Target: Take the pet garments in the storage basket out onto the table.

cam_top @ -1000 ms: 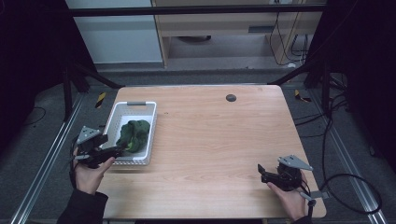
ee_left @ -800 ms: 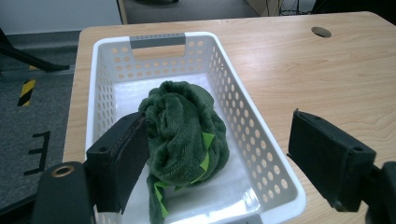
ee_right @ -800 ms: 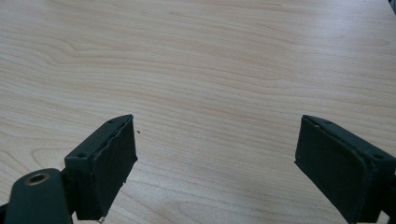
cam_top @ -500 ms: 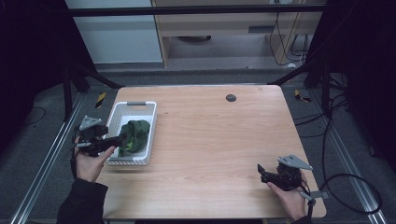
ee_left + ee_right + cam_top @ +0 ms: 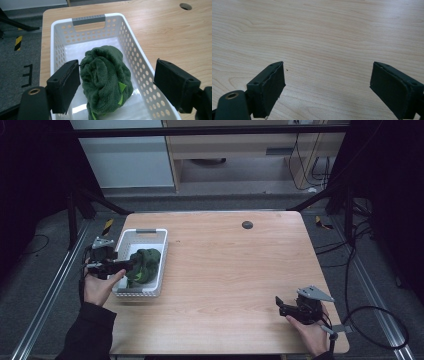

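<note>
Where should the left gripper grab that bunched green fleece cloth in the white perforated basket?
Probably the raised top fold of the green fleece cloth, coming down from above; the white perforated basket walls block its sides. The open left gripper already straddles it.

This looks like a lab or test workspace rather than a home. A plain light-wood table with a round cable hole (image 5: pixel 247 224) stands inside a frame of black metal struts (image 5: pixel 320 196) on grey carpet. Silver floor rails (image 5: pixel 47 297) run along both sides, marked with yellow-and-black hazard tape (image 5: pixel 107 226). Loose black cables (image 5: pixel 376 320) trail over the floor, and more hang under a pale wooden bench (image 5: pixel 235 142) behind.
</note>
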`<state>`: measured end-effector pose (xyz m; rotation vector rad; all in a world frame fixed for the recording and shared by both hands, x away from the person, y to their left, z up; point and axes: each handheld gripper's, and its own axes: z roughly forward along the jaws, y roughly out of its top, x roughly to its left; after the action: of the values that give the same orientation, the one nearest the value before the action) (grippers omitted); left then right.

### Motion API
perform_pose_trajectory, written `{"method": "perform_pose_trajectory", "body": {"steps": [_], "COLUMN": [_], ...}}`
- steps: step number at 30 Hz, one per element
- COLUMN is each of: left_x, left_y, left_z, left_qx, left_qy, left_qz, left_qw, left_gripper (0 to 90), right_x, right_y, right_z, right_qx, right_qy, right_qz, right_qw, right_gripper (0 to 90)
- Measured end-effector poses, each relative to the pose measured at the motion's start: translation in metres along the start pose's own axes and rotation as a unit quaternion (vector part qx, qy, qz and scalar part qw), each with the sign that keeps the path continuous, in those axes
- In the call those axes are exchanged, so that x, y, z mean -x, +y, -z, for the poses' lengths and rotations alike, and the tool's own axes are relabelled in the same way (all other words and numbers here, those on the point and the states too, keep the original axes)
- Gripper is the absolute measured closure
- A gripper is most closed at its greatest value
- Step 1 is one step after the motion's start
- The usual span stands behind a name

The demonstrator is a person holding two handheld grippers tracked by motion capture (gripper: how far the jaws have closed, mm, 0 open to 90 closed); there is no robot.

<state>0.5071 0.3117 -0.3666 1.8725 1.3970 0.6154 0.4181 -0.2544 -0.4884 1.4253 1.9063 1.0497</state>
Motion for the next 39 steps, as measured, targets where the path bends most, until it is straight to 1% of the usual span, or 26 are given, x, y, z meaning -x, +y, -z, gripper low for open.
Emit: {"method": "perform_pose_trajectory", "body": {"steps": [4,9,16,20,23,26,33,39], "left_x": [0.002,0.003,0.0,0.0,-0.001,-0.002,0.0,0.0], "left_y": [0.003,0.007,0.009,0.009,0.01,0.011,0.014,0.015], "left_z": [-0.003,-0.009,-0.018,-0.023,-0.026,-0.029,-0.037,-0.044], "left_qx": [-0.005,-0.013,-0.03,-0.038,-0.05,-0.056,-0.072,-0.086], "left_qy": [0.0,0.007,0.015,0.014,0.017,0.016,0.017,0.018], "left_qz": [-0.004,-0.01,-0.013,-0.015,-0.019,-0.019,-0.03,-0.031], "left_qw": [1.0,0.9998,0.9993,0.9991,0.9985,0.9981,0.9968,0.9956], "left_gripper": [19.8,19.6,19.4,19.4,19.4,19.4,19.4,19.3], "right_x": [-0.001,-0.001,-0.001,-0.002,-0.002,-0.003,-0.002,-0.002], "right_y": [0.0,0.0,0.0,0.0,0.001,0.001,0.001,0.001], "right_z": [0.0,0.0,-0.001,-0.001,-0.001,-0.002,-0.002,-0.002], "right_qx": [0.001,0.0,-0.002,-0.002,-0.003,-0.005,-0.004,-0.005], "right_qy": [0.002,0.002,0.005,0.004,0.003,0.003,0.002,0.002], "right_qz": [0.0,0.002,0.0,0.004,0.005,0.005,0.005,0.004], "right_qw": [1.0,1.0,1.0,1.0,1.0,1.0,1.0,1.0], "right_gripper": [12.4,12.4,12.4,12.4,12.5,12.6,12.6,12.5]}}
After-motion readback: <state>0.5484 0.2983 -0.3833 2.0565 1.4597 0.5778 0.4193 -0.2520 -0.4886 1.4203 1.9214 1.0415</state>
